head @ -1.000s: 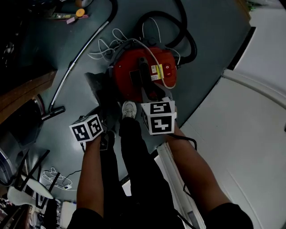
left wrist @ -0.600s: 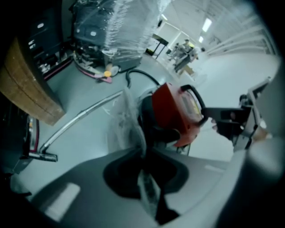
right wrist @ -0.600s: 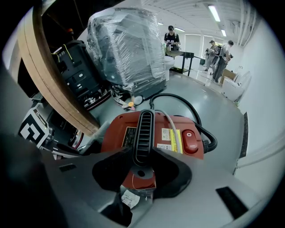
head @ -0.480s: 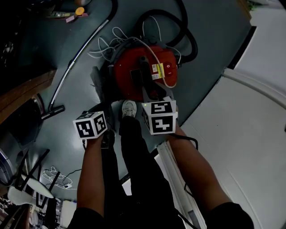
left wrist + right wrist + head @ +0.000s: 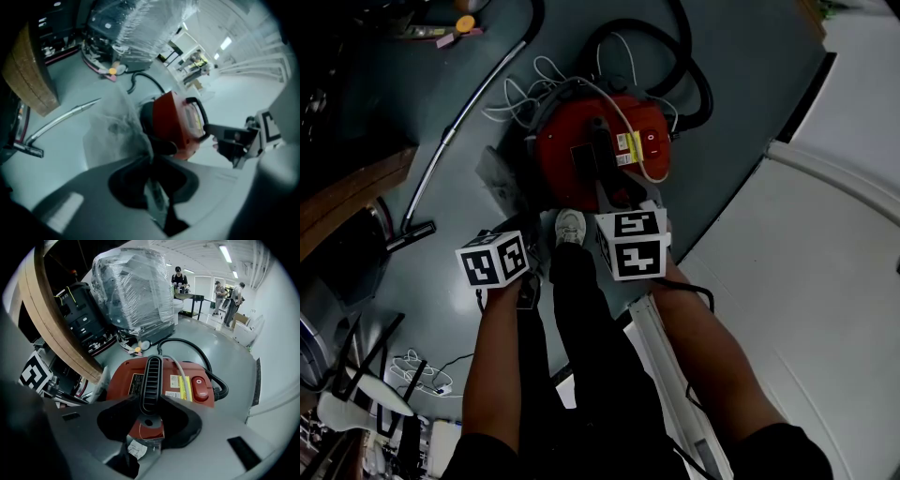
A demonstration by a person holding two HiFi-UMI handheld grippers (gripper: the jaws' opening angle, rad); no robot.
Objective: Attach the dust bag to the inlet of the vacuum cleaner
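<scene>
The red vacuum cleaner (image 5: 572, 159) stands on the grey floor, and its black ribbed handle (image 5: 151, 376) runs across its top. My right gripper (image 5: 150, 401) is shut on that handle, one jaw pressed against each side. To the vacuum's left hangs the grey dust bag (image 5: 499, 176), limp and thin. My left gripper (image 5: 151, 161) is shut on the bag's edge (image 5: 112, 131), just beside the vacuum's open dark end (image 5: 152, 126). In the head view the left gripper (image 5: 520, 234) is left of the right gripper (image 5: 617, 195).
A metal wand (image 5: 459, 122) lies on the floor at the left. A black hose (image 5: 694, 84) and white cord (image 5: 525, 94) loop behind the vacuum. My shoe (image 5: 570, 228) is at its near side. A wooden board (image 5: 56, 329) and a wrapped pallet (image 5: 133, 287) stand nearby.
My left gripper has shifted slightly right, toward the vacuum, with the bag in it. The right gripper has stayed still on the handle.
</scene>
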